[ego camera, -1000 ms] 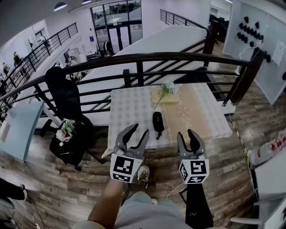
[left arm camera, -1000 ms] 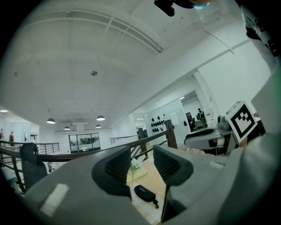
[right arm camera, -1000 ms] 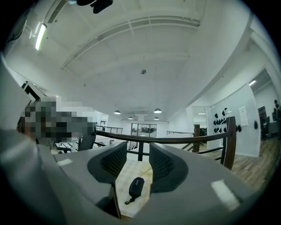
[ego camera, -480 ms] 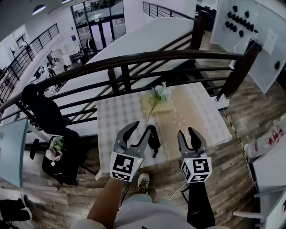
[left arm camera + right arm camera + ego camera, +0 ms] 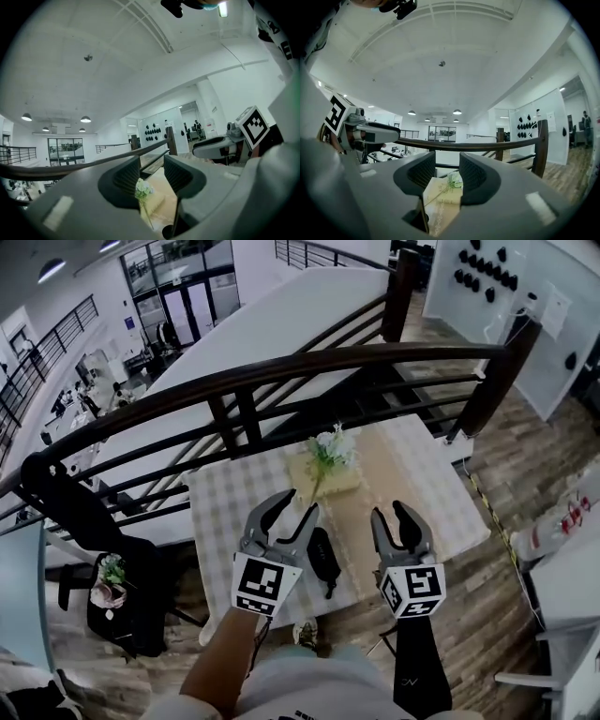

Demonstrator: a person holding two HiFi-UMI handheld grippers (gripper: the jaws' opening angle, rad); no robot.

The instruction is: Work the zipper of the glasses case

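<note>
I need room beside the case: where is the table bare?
Bare: checked cloth left of the glasses case and flowers, and the cloth right of the beige runner. Crowded: the centre line, flowers behind, case at the near edge.

I see the glasses case [image 5: 322, 555] as a black, oblong shell lying flat on the checked tablecloth [image 5: 225, 512]. It sits near the front edge, just left of the beige runner [image 5: 380, 486]. A thin strap trails from its near end.
</note>
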